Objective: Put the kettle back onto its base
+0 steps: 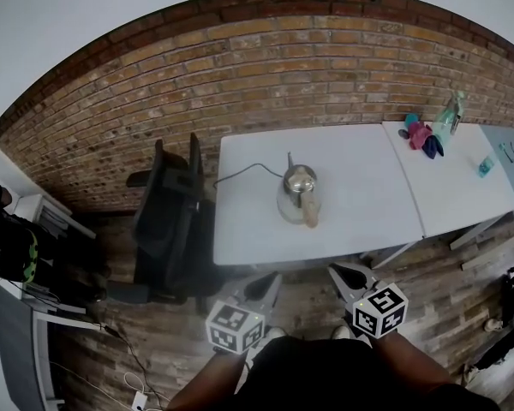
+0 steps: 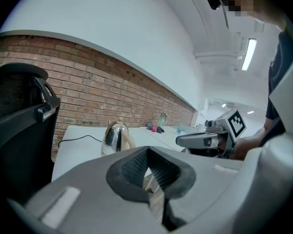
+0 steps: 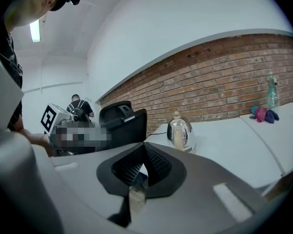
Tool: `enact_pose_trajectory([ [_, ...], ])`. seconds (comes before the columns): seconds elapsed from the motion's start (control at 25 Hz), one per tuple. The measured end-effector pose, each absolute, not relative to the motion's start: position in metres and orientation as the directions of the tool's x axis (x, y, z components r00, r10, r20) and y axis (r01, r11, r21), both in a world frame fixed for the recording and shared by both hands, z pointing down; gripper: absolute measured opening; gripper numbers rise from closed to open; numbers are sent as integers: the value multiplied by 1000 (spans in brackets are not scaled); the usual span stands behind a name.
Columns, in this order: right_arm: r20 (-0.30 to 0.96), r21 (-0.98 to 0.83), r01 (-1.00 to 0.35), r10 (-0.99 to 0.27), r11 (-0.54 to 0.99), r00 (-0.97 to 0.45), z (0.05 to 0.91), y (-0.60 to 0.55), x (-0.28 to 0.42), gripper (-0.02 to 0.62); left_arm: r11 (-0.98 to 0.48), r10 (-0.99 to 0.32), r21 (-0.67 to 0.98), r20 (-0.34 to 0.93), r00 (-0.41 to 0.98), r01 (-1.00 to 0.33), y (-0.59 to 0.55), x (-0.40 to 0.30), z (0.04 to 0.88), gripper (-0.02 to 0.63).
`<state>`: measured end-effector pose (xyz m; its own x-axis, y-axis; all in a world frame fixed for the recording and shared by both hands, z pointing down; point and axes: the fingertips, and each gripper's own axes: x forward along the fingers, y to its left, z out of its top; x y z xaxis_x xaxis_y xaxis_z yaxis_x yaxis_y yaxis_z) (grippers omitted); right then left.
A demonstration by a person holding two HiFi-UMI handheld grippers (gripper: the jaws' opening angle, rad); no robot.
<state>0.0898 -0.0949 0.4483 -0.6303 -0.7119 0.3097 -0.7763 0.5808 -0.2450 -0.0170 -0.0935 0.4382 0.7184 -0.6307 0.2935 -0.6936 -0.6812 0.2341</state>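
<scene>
A shiny steel kettle (image 1: 298,193) with a beige handle stands upright in the middle of the white table (image 1: 351,221). A black cord (image 1: 240,171) runs from its foot to the table's left edge. The base under it cannot be told apart from the kettle. Both grippers hang short of the table's near edge, close to my body and well away from the kettle. My left gripper (image 1: 272,279) is shut and empty, and so is my right gripper (image 1: 337,271). The kettle (image 2: 116,139) lies beyond the shut left gripper (image 2: 147,150) in its view. The kettle (image 3: 180,133) shows past the right gripper (image 3: 144,145).
A black office chair (image 1: 167,221) stands against the table's left side. A second white table (image 1: 463,187) adjoins on the right, with pink and blue cloths (image 1: 424,135), a spray bottle (image 1: 448,118) and a small teal item (image 1: 487,166). A brick wall runs behind.
</scene>
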Motion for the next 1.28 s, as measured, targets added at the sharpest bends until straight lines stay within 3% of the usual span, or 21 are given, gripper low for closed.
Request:
enact_pose_trajectory([
  [0.6,305,-202,-781,-720,590,-623,439,-91,135,25,-713,-596,229,298,745,-662,-90,43,429,1],
  [1.28,298,-176,-796,-739,579,-604,437,-94,135,23,-742,-576,185,313,755,-644,-92,48,424,1],
])
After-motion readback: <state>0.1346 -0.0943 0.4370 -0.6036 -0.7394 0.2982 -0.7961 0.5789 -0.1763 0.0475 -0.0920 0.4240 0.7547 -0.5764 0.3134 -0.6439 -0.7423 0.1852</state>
